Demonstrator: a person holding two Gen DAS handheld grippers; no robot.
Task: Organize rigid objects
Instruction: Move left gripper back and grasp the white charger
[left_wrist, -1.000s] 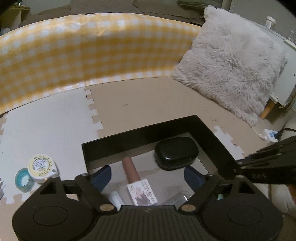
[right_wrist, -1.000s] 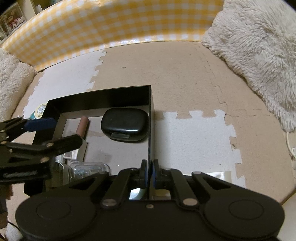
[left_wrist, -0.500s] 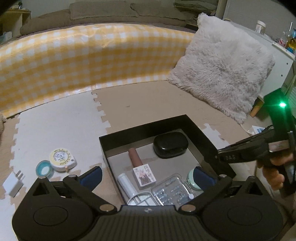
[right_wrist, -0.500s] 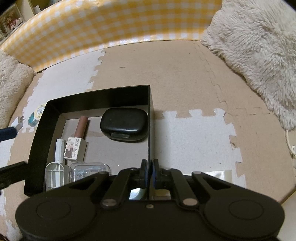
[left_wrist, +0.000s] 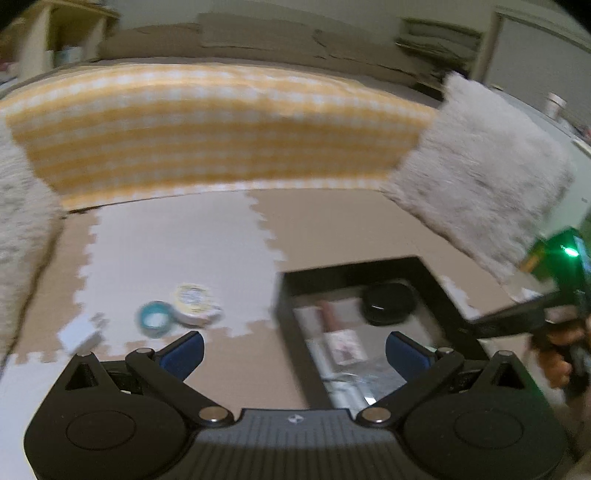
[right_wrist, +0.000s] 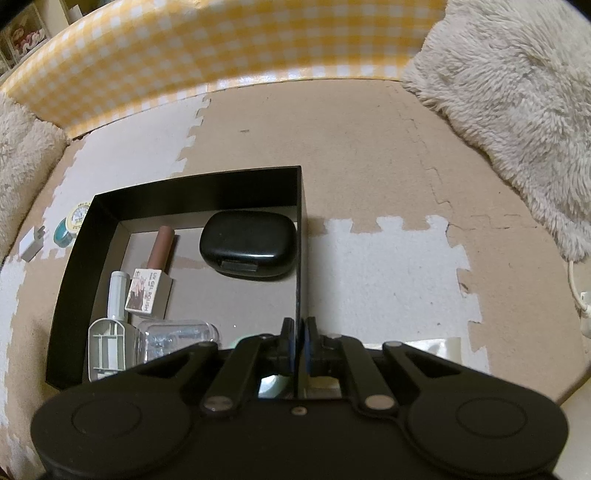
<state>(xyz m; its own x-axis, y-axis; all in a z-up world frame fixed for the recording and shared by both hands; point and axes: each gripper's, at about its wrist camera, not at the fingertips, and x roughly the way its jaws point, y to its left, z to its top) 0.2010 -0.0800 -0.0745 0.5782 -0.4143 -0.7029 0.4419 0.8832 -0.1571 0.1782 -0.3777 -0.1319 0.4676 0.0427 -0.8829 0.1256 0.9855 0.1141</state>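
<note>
One black tray (right_wrist: 177, 192) on the floor mat (right_wrist: 369, 166), holding:
- black case (right_wrist: 248, 243), one, far right corner
- brown tube (right_wrist: 161, 248), one
- gel-polish box (right_wrist: 143, 294), one
- white tube (right_wrist: 117, 295), one
- clear pack (right_wrist: 177, 336), one

Loose on the mat, left of the tray:
- tape measure (left_wrist: 192, 297), one
- teal roll (left_wrist: 154, 318), one
- white plug (left_wrist: 79, 334), one

Left gripper (left_wrist: 294, 349): jaws just opened, now fully spread, empty.

Right gripper (right_wrist: 298, 341): jaws pinching the tray's right wall.

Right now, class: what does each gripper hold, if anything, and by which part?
The right gripper is shut on the black box, pinching the top edge of its right side wall. The left gripper is wide open, holding nothing.
</note>
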